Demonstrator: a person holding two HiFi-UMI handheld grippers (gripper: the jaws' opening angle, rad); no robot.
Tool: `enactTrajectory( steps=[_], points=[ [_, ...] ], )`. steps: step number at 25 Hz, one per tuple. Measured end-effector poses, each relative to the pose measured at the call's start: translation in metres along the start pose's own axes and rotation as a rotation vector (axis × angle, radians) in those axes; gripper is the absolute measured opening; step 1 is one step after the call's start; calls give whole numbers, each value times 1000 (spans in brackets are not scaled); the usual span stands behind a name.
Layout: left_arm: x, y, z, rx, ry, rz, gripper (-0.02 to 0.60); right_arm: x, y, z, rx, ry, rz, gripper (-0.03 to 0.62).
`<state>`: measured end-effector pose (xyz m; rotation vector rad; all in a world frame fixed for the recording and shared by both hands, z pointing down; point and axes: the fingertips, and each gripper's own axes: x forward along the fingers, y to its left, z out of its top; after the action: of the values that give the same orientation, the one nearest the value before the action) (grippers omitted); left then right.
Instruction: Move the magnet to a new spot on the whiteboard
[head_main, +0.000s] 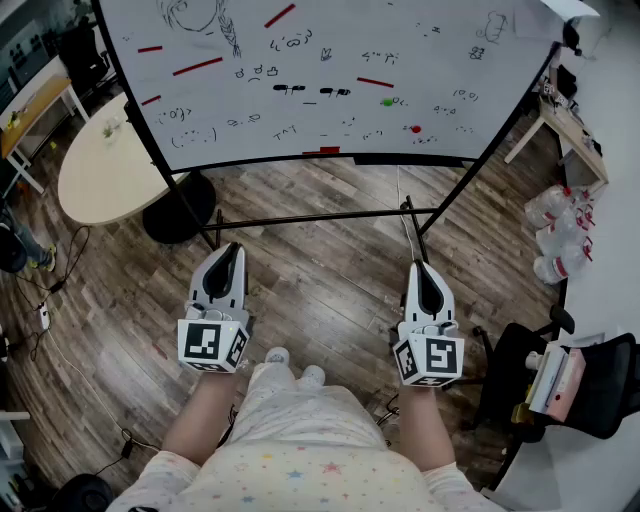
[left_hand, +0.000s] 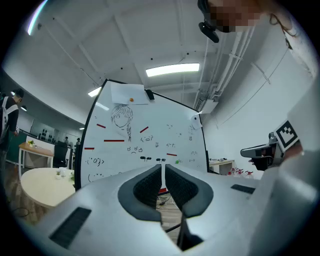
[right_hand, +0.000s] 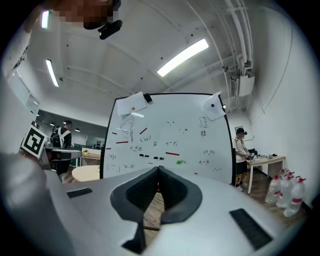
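Observation:
The whiteboard (head_main: 440, 70) stands ahead on a black frame, covered with small doodles. Stuck to it are a green round magnet (head_main: 388, 102), a red round magnet (head_main: 416, 128) and several red strip magnets (head_main: 197, 66). The green magnet (right_hand: 178, 161) also shows in the right gripper view. My left gripper (head_main: 232, 250) and right gripper (head_main: 416, 266) are held low over the wooden floor, well short of the board. Both point toward it. Each has its pads together with nothing between them, as seen on the left gripper (left_hand: 163, 167) and the right gripper (right_hand: 158, 170).
A round beige table (head_main: 105, 170) stands left of the board. Water bottles (head_main: 560, 235) and a desk (head_main: 570, 130) are at the right, with a black chair (head_main: 590, 385) near my right side. The board's crossbar (head_main: 320, 217) runs along the floor. A person (right_hand: 240, 155) stands far right.

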<state>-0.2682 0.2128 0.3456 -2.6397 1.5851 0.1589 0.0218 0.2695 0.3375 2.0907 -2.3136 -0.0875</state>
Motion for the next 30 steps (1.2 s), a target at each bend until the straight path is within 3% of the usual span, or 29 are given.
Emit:
enactTrajectory(
  steps=[11,14,16,19,21,30],
  points=[
    [-12,-31,0,-21,19,-37,31,-20,-2,4,53,-17,24,6],
    [-7,-38,-2,-24,34,-55,32,-19,-4,4,66,-11,35,46],
    [-3,-41,-5,-19,49,-61,37,-17,-8,2,73,0,39,119],
    [4,-41,-12,-28,78,-61,163,-12,-13,1,74,4,26,184],
    [8,-39,-12,-32,75,-58,213,-7,-14,1,83,1,25,212],
    [49,-25,-16,-4,71,-71,225,31,-13,0,90,6,38,221]
  ],
)
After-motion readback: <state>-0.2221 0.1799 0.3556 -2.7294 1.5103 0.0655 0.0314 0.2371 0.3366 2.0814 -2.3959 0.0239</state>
